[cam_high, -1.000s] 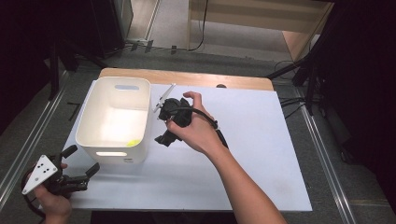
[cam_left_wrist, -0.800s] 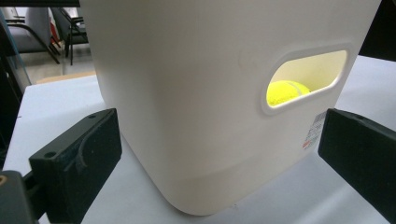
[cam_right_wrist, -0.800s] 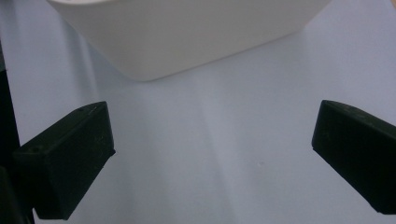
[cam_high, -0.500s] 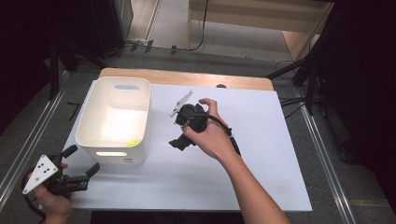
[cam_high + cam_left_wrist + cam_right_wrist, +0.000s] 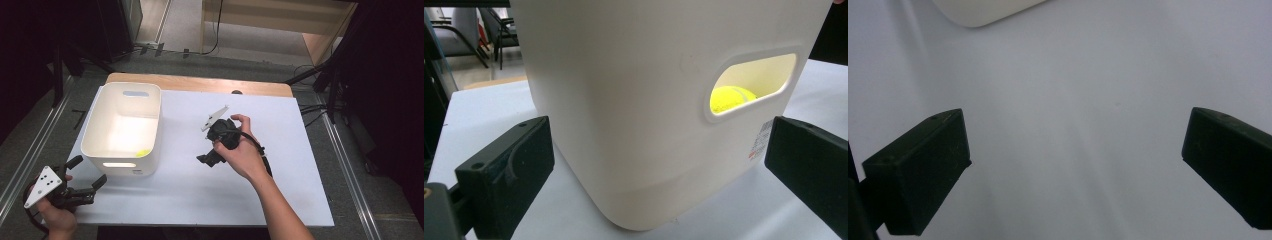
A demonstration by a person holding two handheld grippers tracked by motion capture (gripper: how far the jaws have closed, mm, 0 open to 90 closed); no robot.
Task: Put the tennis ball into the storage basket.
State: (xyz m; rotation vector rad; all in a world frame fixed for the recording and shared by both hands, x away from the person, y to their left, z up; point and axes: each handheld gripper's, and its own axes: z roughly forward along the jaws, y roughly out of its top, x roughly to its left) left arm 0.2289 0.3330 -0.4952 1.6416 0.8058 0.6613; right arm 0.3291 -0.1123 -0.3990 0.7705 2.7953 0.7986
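On the white table [image 5: 280,190], a white bin [image 5: 107,145].

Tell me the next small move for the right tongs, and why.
Probably ease the right tongs back clear of the bin and rest. They stand open and empty over bare table, and the ball already lies in the bin, so nothing seems left to pick up.
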